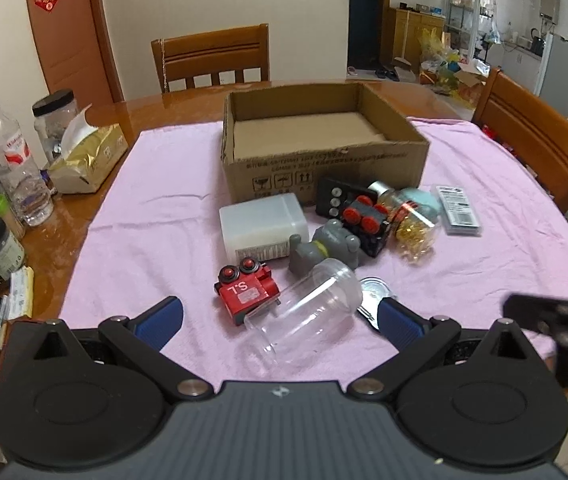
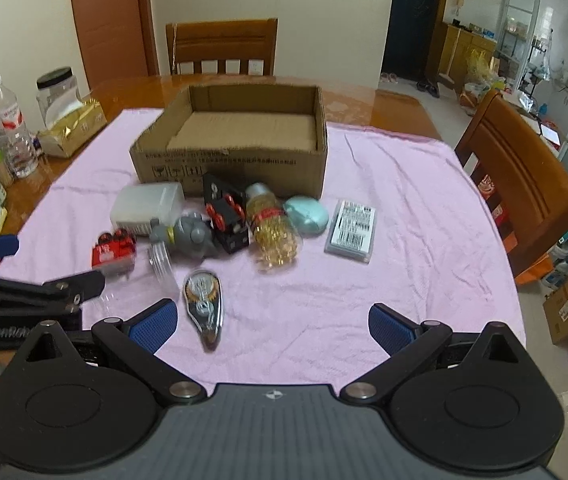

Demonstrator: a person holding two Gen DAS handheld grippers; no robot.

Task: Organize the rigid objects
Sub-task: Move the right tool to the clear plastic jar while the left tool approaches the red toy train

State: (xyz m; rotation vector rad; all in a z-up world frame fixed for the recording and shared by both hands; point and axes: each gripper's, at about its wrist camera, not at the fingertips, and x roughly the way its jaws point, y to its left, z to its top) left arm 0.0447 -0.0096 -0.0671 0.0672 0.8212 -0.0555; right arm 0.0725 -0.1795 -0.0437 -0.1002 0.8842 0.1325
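Both grippers hover low over the pink cloth (image 1: 132, 240) on the wooden bench (image 1: 156, 108), each spread wide with nothing between the blue pads. Left gripper (image 1: 280, 322) sits bottom center of its view, the clear plastic jar (image 1: 303, 312) lying on its side just ahead between the fingers, not touched. Right gripper (image 2: 274, 328) is bottom center of its own view, bare cloth between its fingers; a silver teardrop-shaped tape dispenser (image 2: 204, 304) lies just inside its left finger. Open cardboard box (image 1: 315, 136) stands upper center, empty inside as far as visible. Clutter sits in a row in front of the box, mid-frame: white translucent plastic container (image 1: 260, 224) at left, red toy train (image 1: 246, 290) below it, grey bear figure (image 1: 319, 250) lying down beside the container, black toy train with red wheels (image 1: 363, 218) tipped over, touching the bear, black remote-like device (image 1: 333, 196) behind it against the box, bottle of gold capsules (image 1: 407, 224) on its side, teal oval object (image 2: 307, 216) just right of the bottle, and a flat labelled pack (image 2: 351, 230) farthest right, apart from the rest. Tissue box (image 1: 88, 160), water bottle (image 1: 16, 168) and jars stand at left edge of the bench. Wooden chairs stand behind and to the right.
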